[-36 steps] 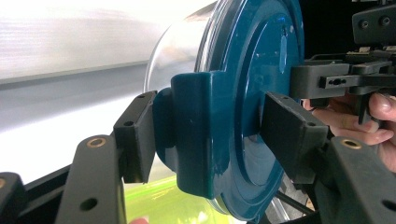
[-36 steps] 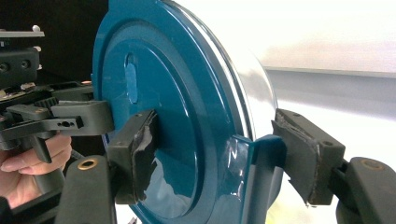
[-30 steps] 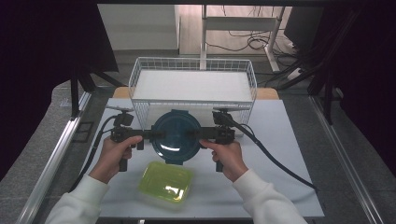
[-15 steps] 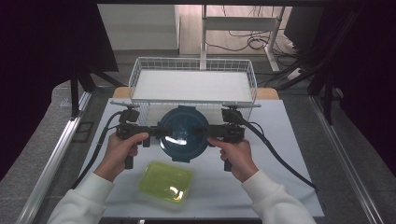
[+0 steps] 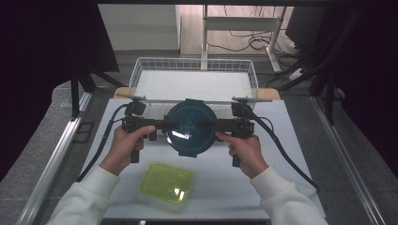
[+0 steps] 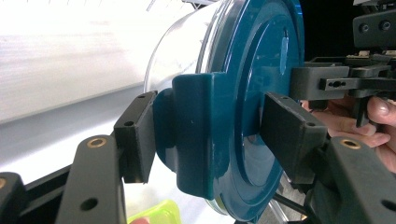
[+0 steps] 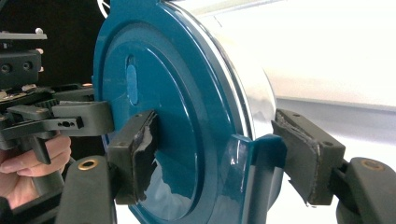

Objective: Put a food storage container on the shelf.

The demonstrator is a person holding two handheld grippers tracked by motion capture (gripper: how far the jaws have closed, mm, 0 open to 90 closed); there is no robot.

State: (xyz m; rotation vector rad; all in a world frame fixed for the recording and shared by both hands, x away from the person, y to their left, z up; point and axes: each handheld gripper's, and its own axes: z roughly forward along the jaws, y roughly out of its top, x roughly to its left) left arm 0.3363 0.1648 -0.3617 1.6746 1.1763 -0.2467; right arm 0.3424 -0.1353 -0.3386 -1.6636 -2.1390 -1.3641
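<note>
Both grippers have carried the round teal-lidded container (image 5: 191, 127) up and toward the wire basket (image 5: 141, 70); left gripper (image 5: 165, 125) and right gripper (image 5: 216, 125) clamp opposite lid tabs. Keep it level, clear the rim.

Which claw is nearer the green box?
Left. The left claw grips the round tub at a spot up and slightly left of the green box; the right claw grips the tub's far side, farther right.
</note>
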